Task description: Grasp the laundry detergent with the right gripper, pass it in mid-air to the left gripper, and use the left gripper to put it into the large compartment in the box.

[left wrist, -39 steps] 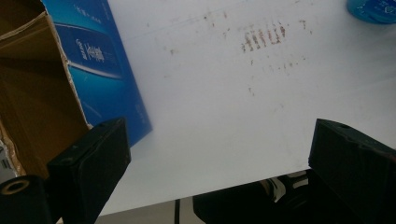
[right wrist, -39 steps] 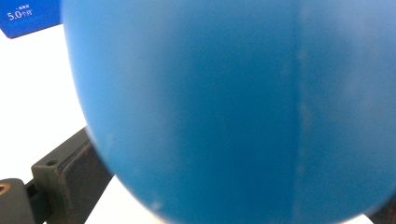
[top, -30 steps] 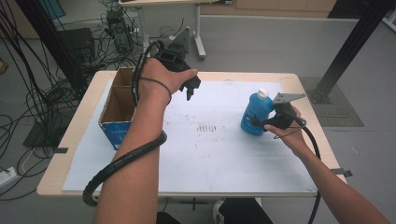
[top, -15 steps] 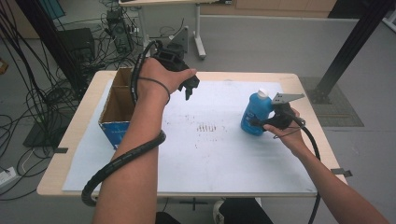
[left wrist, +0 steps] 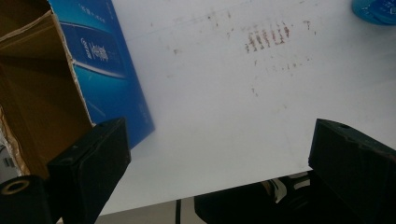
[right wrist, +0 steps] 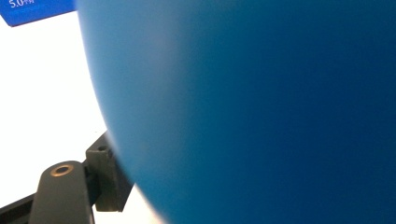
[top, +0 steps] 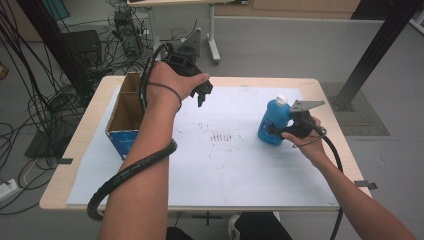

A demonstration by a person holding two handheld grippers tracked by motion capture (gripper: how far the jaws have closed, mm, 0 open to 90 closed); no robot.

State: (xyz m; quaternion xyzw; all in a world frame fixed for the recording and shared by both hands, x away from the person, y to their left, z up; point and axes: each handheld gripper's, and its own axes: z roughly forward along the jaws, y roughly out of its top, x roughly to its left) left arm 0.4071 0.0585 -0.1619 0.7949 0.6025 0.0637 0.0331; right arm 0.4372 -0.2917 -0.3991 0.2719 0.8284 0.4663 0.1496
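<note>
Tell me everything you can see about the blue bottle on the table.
The blue bottle looks like glossy plastic, with a rounded body narrowing to a white cap. It stands upright on the white sheet at the table's right side, apart from the cardboard box. The right gripper, whose jaws have just been closing, has the lower body between them; one jaw lies against it in the right gripper view.

My left gripper: black, blocky jaws, thick ribbed black cable trailing along my forearm.
My right gripper: black body, grey three-cornered plate on top, smooth black cable.
My left wrist: thin dark band.
My arms: bare, no sleeves.
</note>
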